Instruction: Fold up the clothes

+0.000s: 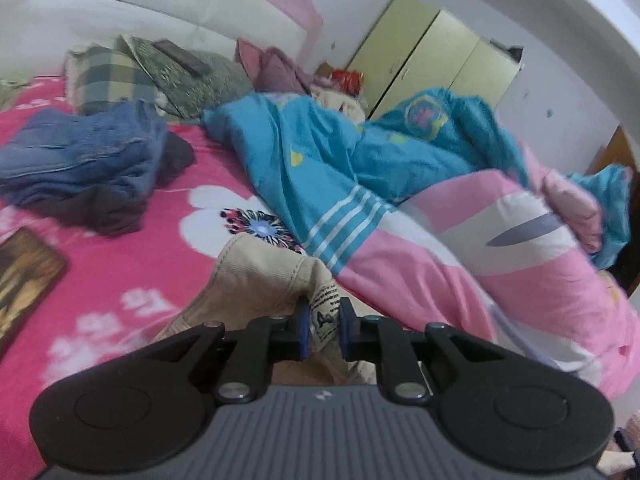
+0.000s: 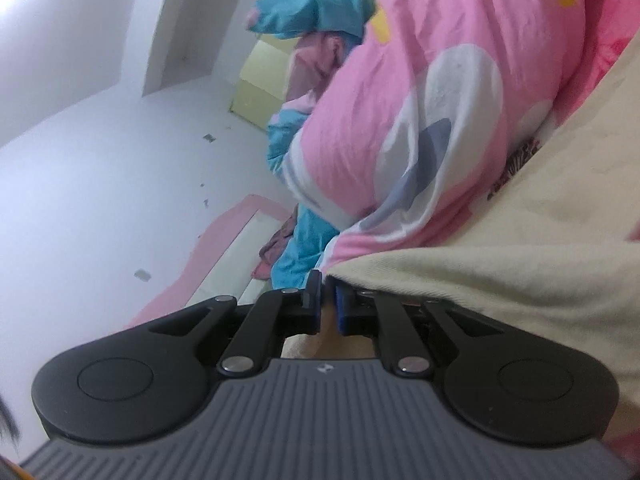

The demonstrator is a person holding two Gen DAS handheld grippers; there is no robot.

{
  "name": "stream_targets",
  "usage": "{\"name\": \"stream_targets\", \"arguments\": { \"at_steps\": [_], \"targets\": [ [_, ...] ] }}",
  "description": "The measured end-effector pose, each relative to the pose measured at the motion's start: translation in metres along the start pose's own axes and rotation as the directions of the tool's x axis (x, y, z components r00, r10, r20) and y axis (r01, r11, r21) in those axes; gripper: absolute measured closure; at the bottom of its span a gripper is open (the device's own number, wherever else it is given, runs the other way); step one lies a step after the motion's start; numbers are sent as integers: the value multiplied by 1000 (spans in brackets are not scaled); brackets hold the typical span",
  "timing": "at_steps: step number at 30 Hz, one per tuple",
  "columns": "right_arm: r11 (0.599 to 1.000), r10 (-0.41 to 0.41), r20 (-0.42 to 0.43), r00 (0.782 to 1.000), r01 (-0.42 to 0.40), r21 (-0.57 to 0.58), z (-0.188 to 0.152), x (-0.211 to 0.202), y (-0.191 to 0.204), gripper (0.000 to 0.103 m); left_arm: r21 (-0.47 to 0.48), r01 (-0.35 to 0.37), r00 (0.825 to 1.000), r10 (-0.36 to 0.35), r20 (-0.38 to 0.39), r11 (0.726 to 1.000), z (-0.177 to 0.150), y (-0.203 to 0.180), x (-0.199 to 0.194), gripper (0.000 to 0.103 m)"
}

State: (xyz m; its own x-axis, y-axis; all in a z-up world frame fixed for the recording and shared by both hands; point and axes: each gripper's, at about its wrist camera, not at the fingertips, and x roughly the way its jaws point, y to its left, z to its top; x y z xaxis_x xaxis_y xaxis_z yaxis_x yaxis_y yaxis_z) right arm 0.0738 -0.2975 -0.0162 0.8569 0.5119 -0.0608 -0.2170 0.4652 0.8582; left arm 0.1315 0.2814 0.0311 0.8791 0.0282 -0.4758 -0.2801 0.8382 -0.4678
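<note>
Gripping the beige garment (image 1: 256,276) at two separate points, I had both grippers closed on cloth. My left gripper (image 1: 323,330) was narrowed onto a hem carrying a white printed care label (image 1: 326,312), its blue-lined pads pressing the label from either side; the garment bunched just ahead of the fingers and trailed beneath them over the pink floral bedsheet (image 1: 132,248). My right gripper (image 2: 328,306) was pinched almost fully together on a thin edge of the same beige garment (image 2: 520,264), which spread away to the right of the jaws as a broad, taut sheet. I judged that its long axis ran between the two grips, each hand holding one end, neither nearer the middle. The fabric read as a matte, finely ribbed cotton weave. Beyond it lay a puffy pink-and-white quilt (image 1: 460,240), a crumpled teal duvet (image 1: 320,148), and a folded stack of blue denim (image 1: 80,156).
</note>
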Motion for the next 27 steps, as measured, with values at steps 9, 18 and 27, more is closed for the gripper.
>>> {"name": "stream_targets", "arguments": {
  "at_steps": [9, 18, 27],
  "targets": [
    [975, -123, -89, 988, 137, 174, 33, 97, -95, 94, -16, -14, 988, 12, -154, 1000, -11, 4, 118, 74],
    [886, -48, -155, 987, 114, 449, 37, 105, -146, 35, -178, 116, 993, -119, -6, 977, 3, 31, 60, 27],
    [885, 149, -254, 956, -14, 466, -7, 54, -59, 19, -183, 27, 973, -67, -219, 983, 29, 54, -44, 30]
  ]
}}
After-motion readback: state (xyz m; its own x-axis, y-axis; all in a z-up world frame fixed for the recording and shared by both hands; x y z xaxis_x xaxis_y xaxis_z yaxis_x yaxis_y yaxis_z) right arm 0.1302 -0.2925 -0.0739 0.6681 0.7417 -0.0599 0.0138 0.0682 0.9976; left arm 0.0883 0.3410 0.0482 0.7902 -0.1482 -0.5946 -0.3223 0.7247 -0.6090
